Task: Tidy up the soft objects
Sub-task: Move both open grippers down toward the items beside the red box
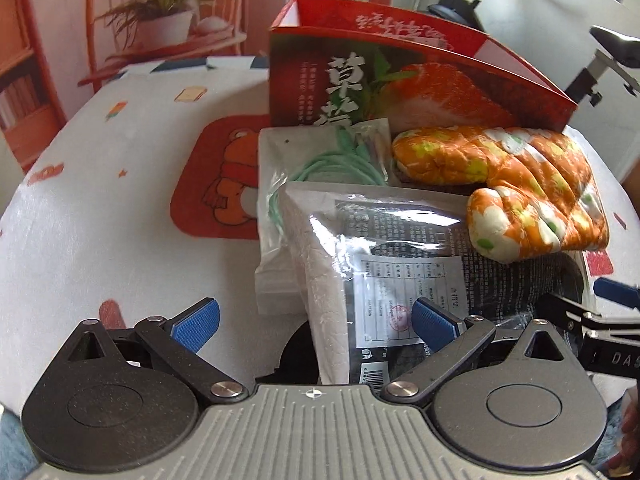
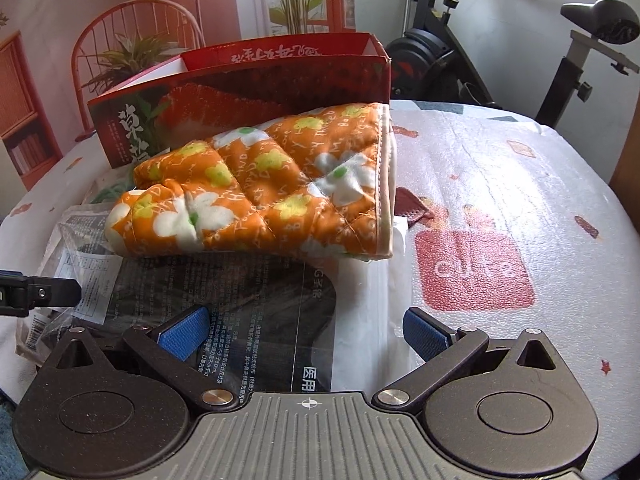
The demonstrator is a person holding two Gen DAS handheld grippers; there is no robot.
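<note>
An orange flowered oven mitt (image 1: 516, 184) (image 2: 272, 184) lies on a printed plastic packet (image 1: 400, 264) (image 2: 256, 300), just in front of an open red strawberry box (image 1: 380, 72) (image 2: 248, 80). A clear bag with a coiled green cable (image 1: 332, 160) sits left of the mitt. My left gripper (image 1: 316, 320) is open, its fingers on either side of the packet's near end. My right gripper (image 2: 304, 332) is open too, low over the packet's right part, short of the mitt. In the left wrist view the right gripper (image 1: 600, 312) shows at the right edge.
All of this rests on a white patterned table cover (image 1: 120, 208) (image 2: 500, 184) with a red bear print (image 1: 228, 176) and a red square print (image 2: 476, 272). An exercise bike (image 2: 520, 40) stands behind the table on the right.
</note>
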